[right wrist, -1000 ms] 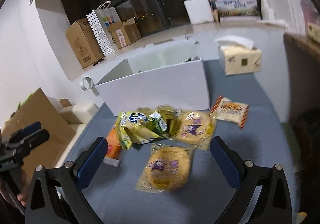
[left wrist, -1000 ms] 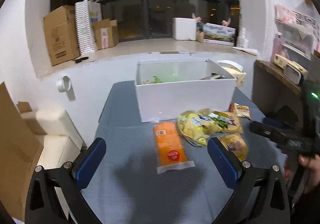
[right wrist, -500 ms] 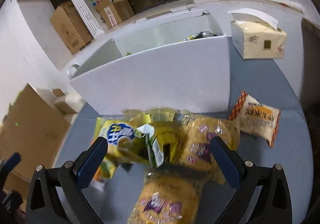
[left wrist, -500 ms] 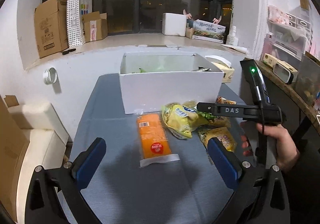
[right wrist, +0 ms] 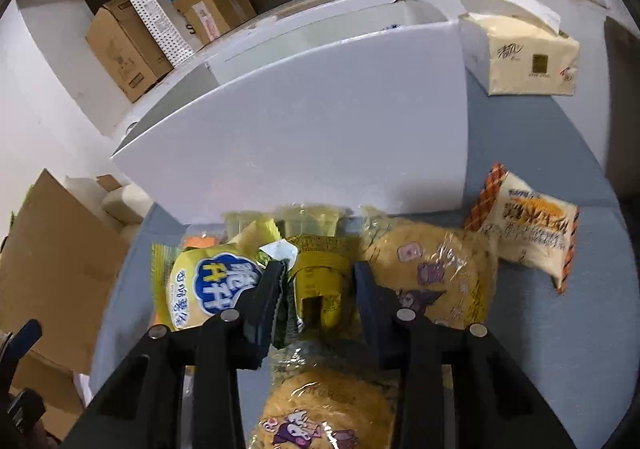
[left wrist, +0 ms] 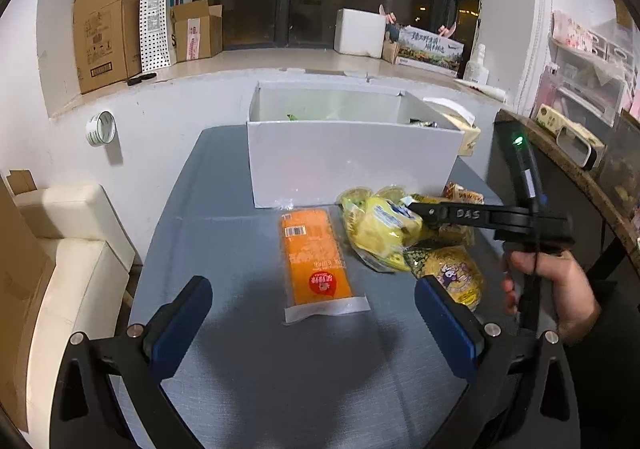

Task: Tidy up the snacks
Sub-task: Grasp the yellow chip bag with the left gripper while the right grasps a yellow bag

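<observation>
My right gripper [right wrist: 320,273] is down in the snack pile, its jaws closed around a yellow packet [right wrist: 320,281]. It also shows in the left wrist view [left wrist: 416,209], reaching into the pile. A yellow chip bag [right wrist: 208,289] lies left of it, round wrapped cakes [right wrist: 432,277] lie right and one lies below [right wrist: 320,409]. An orange snack pack [left wrist: 316,257] lies flat on the blue-grey table [left wrist: 280,369], ahead of my left gripper [left wrist: 316,313], which is open and empty above the table. The white box [left wrist: 348,161] stands behind the pile.
A corn snack bag [right wrist: 528,233] lies at the right. A tissue pack [right wrist: 528,61] sits beside the box. Cardboard boxes [left wrist: 108,45] stand on the ledge behind. A cream sofa [left wrist: 68,249] is left of the table.
My right gripper has dropped into the snack pile and its jaws have narrowed onto the yellow packet. My left gripper has stayed wide open and shifted slightly.
</observation>
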Demonstrator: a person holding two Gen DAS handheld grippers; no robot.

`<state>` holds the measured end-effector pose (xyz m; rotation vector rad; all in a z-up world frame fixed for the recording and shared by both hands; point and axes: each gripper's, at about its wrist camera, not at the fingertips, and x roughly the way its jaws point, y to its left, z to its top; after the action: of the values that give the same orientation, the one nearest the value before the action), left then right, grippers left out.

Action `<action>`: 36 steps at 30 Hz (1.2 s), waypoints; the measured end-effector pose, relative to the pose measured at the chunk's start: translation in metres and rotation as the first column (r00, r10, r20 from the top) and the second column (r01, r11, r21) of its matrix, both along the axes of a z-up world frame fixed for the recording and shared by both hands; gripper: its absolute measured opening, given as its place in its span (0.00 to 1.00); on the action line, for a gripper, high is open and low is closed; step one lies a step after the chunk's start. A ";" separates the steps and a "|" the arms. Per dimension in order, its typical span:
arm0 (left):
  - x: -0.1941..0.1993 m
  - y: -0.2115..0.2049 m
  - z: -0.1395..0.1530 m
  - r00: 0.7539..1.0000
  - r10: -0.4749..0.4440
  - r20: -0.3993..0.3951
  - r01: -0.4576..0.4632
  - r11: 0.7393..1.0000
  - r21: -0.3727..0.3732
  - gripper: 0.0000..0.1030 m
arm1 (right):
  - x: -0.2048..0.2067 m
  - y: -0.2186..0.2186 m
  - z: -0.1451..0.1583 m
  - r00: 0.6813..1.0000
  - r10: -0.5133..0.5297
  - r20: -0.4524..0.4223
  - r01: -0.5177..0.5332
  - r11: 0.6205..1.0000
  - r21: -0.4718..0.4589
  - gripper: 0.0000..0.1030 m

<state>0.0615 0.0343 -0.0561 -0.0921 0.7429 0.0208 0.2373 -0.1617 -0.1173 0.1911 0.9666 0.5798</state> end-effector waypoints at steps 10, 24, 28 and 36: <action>0.042 -0.022 -0.013 0.990 -0.132 -0.054 0.131 0.991 -0.022 1.00 | -0.057 -0.045 0.053 0.989 -0.061 0.136 0.043 0.990 0.132 0.38; 0.140 -0.061 -0.058 0.940 -0.263 -0.219 0.273 0.962 0.018 1.00 | -0.091 -0.090 0.071 0.973 -0.156 0.170 0.130 0.979 0.156 0.38; 0.152 -0.067 -0.067 0.941 -0.243 -0.234 0.251 0.968 0.004 1.00 | -0.089 -0.088 0.067 0.976 -0.143 0.165 0.118 0.981 0.151 0.38; 0.153 -0.071 -0.063 0.961 -0.204 -0.190 0.216 0.975 0.048 0.61 | -0.090 -0.087 0.059 0.979 -0.139 0.151 0.116 0.982 0.150 0.38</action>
<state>0.2141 -0.0364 -0.1186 0.0555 0.9328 -0.1497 0.1469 -0.2489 -0.0585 0.3248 0.7516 0.5365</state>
